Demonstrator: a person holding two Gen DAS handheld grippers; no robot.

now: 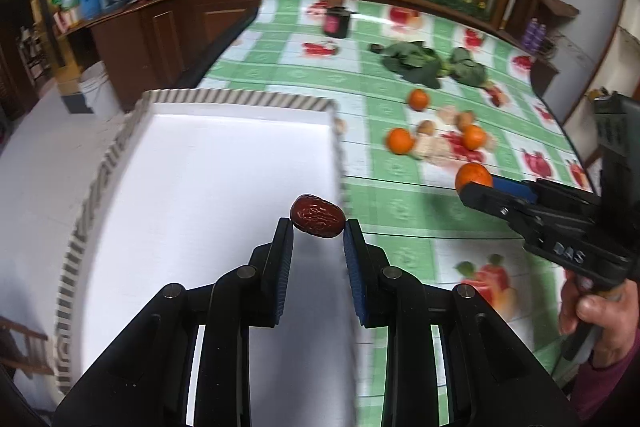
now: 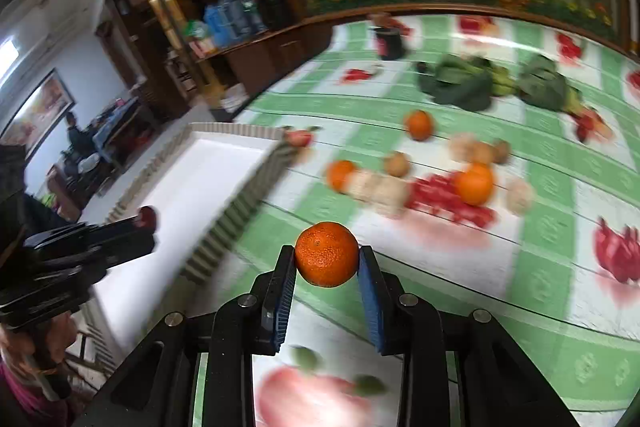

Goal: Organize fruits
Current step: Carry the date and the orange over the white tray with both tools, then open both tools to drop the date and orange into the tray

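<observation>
My left gripper (image 1: 318,223) is shut on a wrinkled red date (image 1: 317,216) and holds it above the white tray (image 1: 224,163) with the striped rim, near its right side. My right gripper (image 2: 327,259) is shut on a tangerine (image 2: 327,253) above the green checked tablecloth (image 2: 540,267), right of the tray (image 2: 208,179). The right gripper with its tangerine (image 1: 473,176) also shows in the left wrist view. The left gripper (image 2: 144,219) with the date shows at the left of the right wrist view. Three more tangerines (image 1: 400,140) (image 1: 473,137) (image 1: 418,99) lie on the cloth.
Walnuts (image 1: 426,127) and pale lumpy pieces (image 1: 434,147) lie among the tangerines. Leafy greens (image 1: 416,61) and a dark jar (image 1: 335,21) sit farther back. A wooden cabinet (image 1: 132,27) stands beyond the table's left edge.
</observation>
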